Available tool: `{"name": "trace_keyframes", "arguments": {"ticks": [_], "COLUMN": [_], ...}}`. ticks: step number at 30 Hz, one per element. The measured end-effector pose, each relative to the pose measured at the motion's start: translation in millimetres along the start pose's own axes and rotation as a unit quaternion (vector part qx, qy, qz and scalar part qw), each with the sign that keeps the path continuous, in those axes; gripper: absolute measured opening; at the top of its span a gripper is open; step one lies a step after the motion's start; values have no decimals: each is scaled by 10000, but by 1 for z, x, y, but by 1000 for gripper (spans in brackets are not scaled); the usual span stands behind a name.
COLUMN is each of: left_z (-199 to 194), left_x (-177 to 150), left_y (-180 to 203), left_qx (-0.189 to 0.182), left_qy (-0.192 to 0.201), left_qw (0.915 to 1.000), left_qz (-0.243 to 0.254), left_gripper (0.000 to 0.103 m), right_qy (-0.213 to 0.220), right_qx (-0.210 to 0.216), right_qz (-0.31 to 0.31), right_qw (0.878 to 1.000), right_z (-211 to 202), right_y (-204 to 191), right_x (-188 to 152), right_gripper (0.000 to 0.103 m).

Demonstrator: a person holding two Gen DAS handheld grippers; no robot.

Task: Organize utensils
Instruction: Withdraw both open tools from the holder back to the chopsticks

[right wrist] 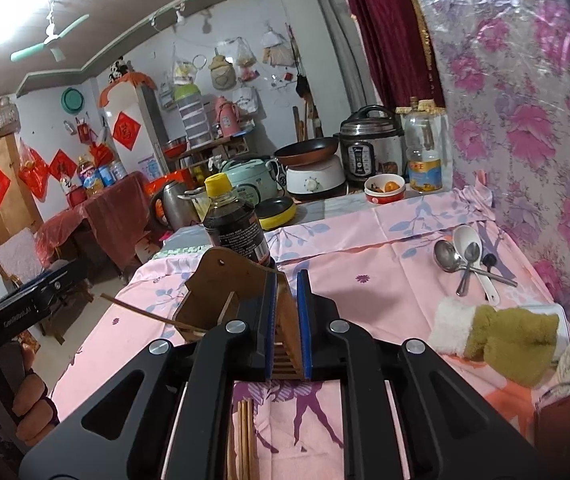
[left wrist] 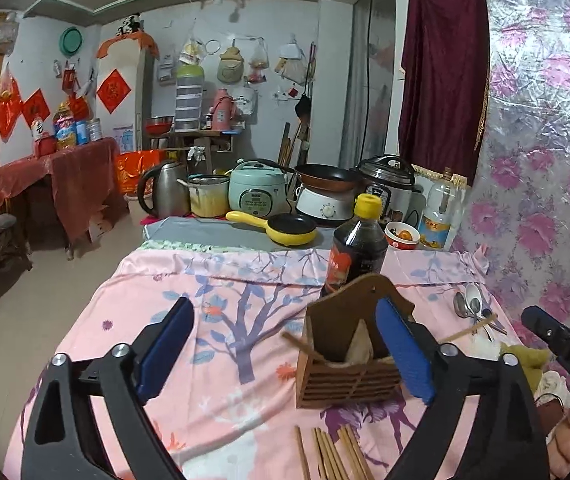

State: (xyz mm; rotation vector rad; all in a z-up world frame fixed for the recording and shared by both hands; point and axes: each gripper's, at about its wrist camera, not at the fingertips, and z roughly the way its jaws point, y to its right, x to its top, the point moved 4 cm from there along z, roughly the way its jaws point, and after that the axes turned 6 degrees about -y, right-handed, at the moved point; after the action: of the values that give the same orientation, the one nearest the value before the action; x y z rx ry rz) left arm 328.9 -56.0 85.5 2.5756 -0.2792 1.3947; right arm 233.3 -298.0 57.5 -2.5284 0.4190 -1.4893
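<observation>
The loose chopsticks (left wrist: 331, 456) run off the bottom edge, and the right gripper (right wrist: 285, 320) hides the wooden holder's (right wrist: 221, 280) near wall.

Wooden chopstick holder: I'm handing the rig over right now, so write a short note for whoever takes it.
Left gripper: open, nothing between its fingers.
Right gripper: fingers narrowly apart around the side wall of the brown wooden slatted chopstick holder; whether they press on it is unclear.
Holder stands upright on the pink floral tablecloth, in front of the dark sauce bottle with yellow cap.
Done: one wooden chopstick leans in the holder.
Left: loose bundle of wooden chopsticks lying before the holder; metal and white spoons lying near the floral wall.
</observation>
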Motion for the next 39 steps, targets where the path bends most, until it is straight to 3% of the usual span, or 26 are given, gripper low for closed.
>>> {"name": "trace_keyframes", "arguments": {"ticks": [4,11,15,21,26,29,39], "left_z": [-5,7,13,16,2,8,4], "left_x": [-29,-114,-164,-228,-243,-253,-251], "left_y": [-9,-21,-25,-27,-35,-38,-38], "left_qx": [105,571,797,804,572,438,215], "left_qy": [-123,-778,-1156,-1654,-1604,-1854,-1771], "left_qw": [9998,9953,9899,9824,9853,9817,9838], "left_qz": [-97,21,170,334,108,13,-162], "left_gripper": [95,95,95,95,98,97,98], "right_qy": [-4,-558,-964,-1426,-1696,-1866,-1907], "right_qx": [-60,-132,-88,-175,-248,-320,-186], "right_qz": [168,183,284,177,34,-83,-792], "right_qw": [9998,9982,9949,9895,9852,9819,9783], "right_z": [-10,-1,11,28,31,32,11], "right_y": [7,11,13,13,15,13,-10], "right_x": [-28,-92,-129,-164,-187,-202,-221], "right_gripper": [33,35,44,47,48,48,48]}}
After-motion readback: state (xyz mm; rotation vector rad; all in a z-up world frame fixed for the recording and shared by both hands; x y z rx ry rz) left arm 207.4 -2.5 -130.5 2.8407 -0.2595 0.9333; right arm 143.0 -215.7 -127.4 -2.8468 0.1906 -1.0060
